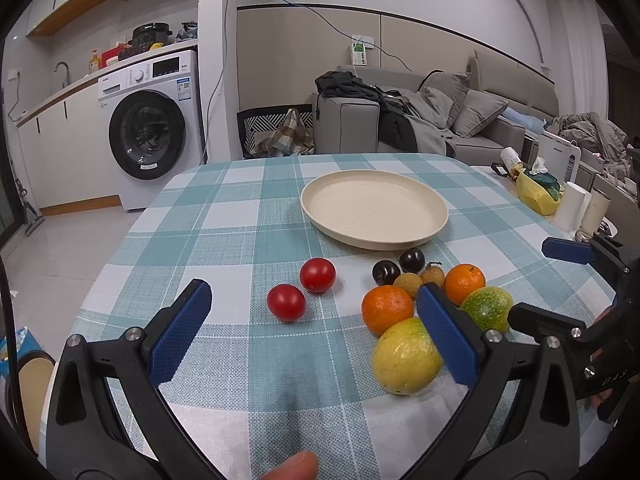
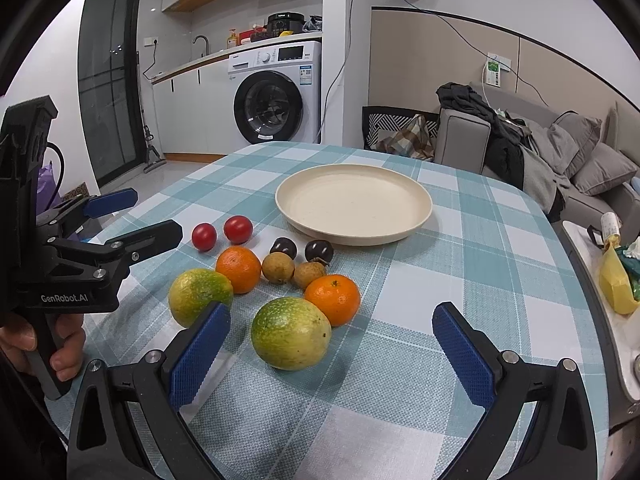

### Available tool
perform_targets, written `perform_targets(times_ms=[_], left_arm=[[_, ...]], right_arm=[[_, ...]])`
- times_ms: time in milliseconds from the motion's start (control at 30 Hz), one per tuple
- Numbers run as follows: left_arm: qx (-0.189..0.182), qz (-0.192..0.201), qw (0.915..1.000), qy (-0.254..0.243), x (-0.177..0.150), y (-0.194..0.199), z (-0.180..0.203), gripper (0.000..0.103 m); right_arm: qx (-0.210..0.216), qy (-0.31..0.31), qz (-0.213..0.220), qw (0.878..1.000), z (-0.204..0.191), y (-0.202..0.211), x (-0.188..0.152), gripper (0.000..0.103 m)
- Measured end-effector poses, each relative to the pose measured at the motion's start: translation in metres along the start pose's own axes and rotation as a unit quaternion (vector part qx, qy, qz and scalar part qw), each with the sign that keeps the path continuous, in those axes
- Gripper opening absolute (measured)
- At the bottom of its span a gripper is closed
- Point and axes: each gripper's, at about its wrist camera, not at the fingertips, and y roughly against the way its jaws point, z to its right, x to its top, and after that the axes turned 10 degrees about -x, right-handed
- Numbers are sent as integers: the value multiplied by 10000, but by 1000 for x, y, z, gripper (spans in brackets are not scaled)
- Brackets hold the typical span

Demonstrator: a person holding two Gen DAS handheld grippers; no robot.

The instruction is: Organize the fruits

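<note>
Cream plate (image 2: 416, 216) on a teal-and-white checked tablecloth (image 2: 500, 264).

Left gripper (image 1: 316, 320) low and level over the table, blue-padded fingers (image 1: 182, 330) spread wide, nothing between them. A hand (image 2: 44, 340) wraps its black handle from below, seen in the right wrist view. Right gripper (image 2: 332, 354) likewise low, jaws wide apart, empty; its tips enter the left view at far right.
</note>
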Motion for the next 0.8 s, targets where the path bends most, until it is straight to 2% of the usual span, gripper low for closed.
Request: perform_targets(times_ms=[333,800], left_arm=[[-4,23,10000,25,1,-1,2,102],[-391,-27,9992,-121,0,1,9,102]], right_arm=[[27,-12,-60,10000,1,0,0,103],[149,-89,-348,9992,3,-12,0,103]])
